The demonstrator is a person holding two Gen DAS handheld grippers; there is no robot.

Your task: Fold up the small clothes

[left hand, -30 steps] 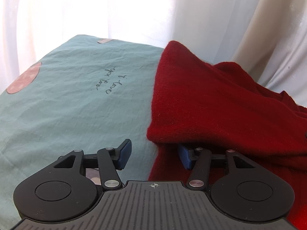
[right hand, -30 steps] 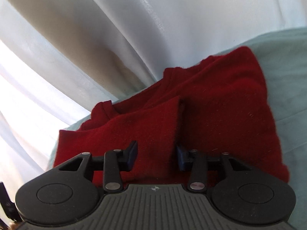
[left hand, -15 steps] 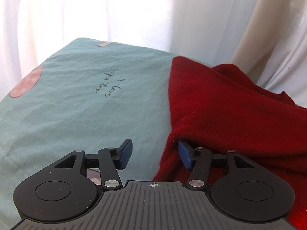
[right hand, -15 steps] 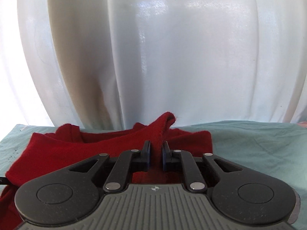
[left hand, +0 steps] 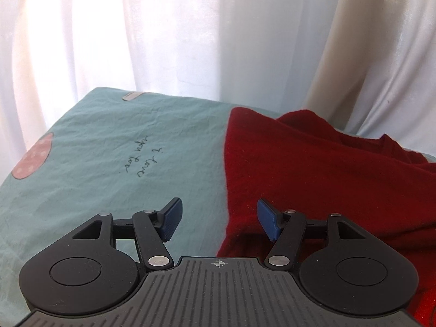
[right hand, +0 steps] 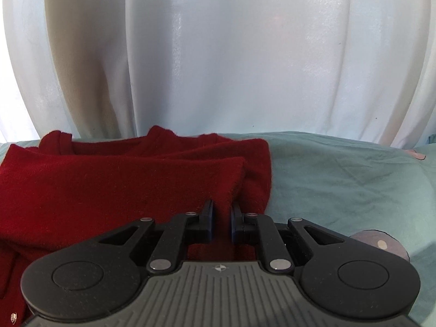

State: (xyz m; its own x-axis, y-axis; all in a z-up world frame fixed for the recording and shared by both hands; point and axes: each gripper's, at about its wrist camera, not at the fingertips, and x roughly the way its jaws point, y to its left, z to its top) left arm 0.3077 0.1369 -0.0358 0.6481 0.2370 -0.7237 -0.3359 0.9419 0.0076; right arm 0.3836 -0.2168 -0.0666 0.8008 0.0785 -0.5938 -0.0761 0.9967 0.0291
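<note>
A dark red knit garment [left hand: 313, 174] lies partly folded on a teal sheet [left hand: 109, 163]. My left gripper [left hand: 218, 218] is open and empty at the garment's left edge, its right fingertip [left hand: 268, 219] over the red cloth and its left fingertip over the sheet. In the right wrist view the garment [right hand: 109, 182] fills the left half. My right gripper [right hand: 221, 219] is shut on a folded flap of the garment, pinching the cloth low, close to the sheet.
White curtains [left hand: 190, 41] hang close behind the surface, also in the right wrist view [right hand: 218, 54]. The teal sheet carries handwritten words [left hand: 141, 158] and a pink dotted circle [left hand: 34, 156]. Bare sheet [right hand: 340, 177] lies right of the garment.
My right gripper closed on a flap of the garment, lifted it, then brought it down and flat. My left gripper stayed open and drew back slightly from under the garment's edge.
</note>
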